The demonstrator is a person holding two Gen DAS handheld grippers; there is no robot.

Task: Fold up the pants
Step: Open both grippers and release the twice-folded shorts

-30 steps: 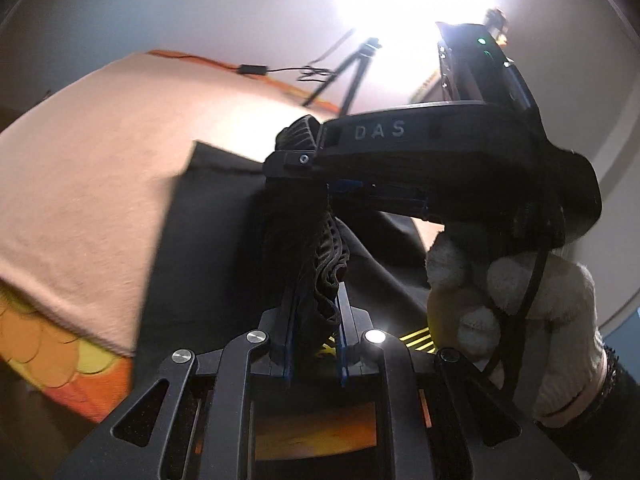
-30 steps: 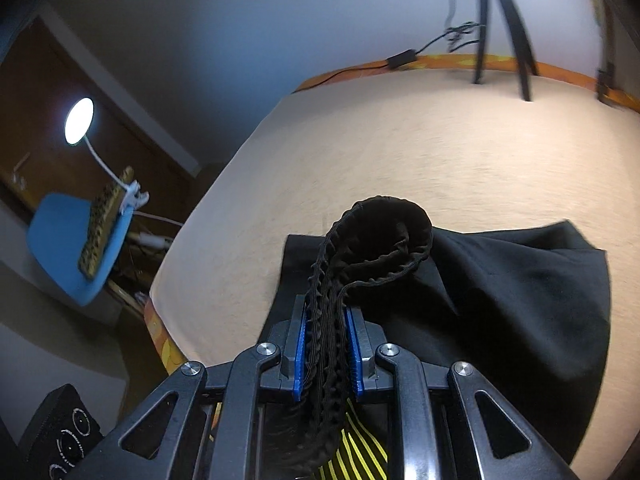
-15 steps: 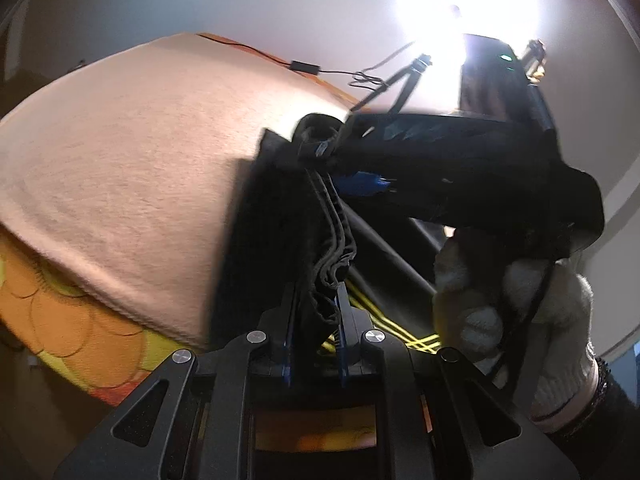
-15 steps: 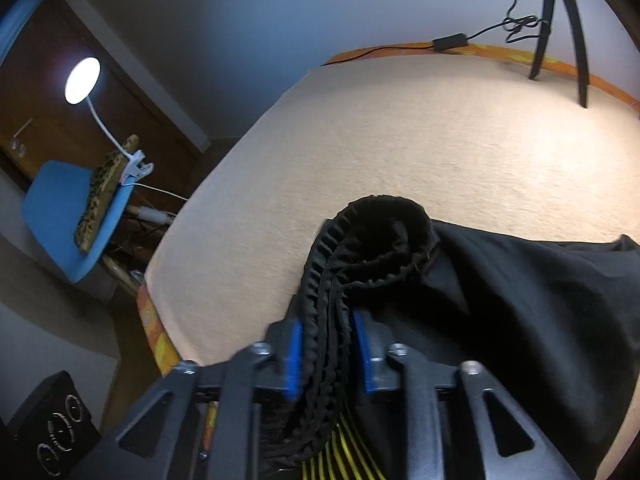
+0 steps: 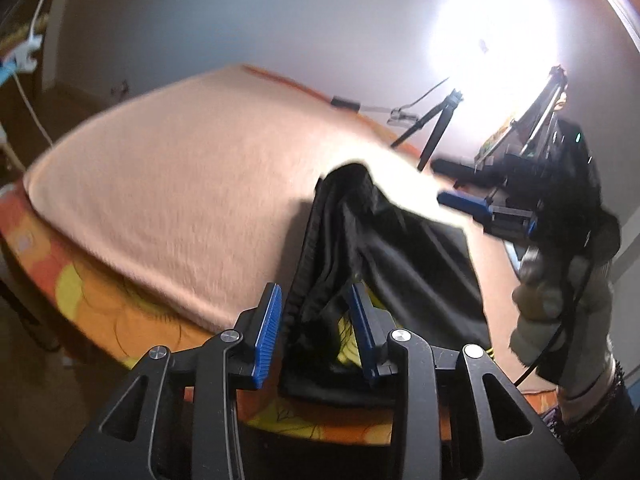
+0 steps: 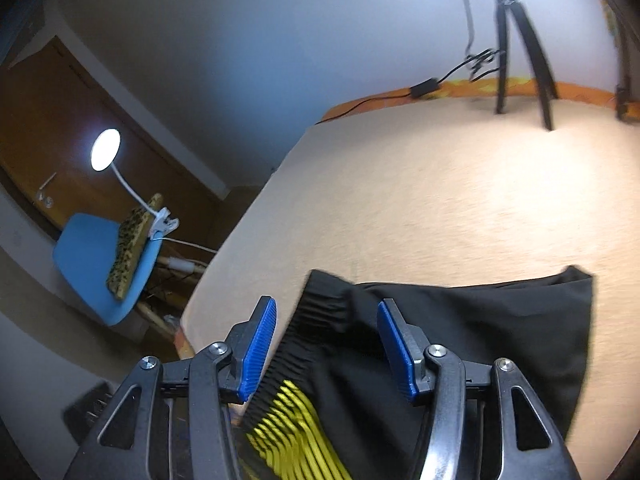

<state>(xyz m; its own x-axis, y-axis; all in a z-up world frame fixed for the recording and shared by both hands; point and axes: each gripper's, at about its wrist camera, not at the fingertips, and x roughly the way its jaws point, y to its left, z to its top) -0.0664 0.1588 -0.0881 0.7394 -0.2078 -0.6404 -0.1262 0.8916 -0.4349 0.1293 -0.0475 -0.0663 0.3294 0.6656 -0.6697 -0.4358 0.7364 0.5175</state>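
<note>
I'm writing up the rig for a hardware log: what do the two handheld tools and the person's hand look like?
Both tools are matte black linkage frames with silver pivot screws and ribbed blue pads: left tool, right tool. The right tool's body carries a small green light. The right hand wears a white knit glove with a dark cuff, and a black cable runs across it.

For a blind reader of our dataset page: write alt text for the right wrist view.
The right gripper, its blue-padded jaws open, frames the ribbed elastic waistband of black pants with yellow stripes, which lie on a peach blanket-covered bed. A black tripod stands at the far edge; a blue chair and lit white clip lamp sit off to the left.
</note>
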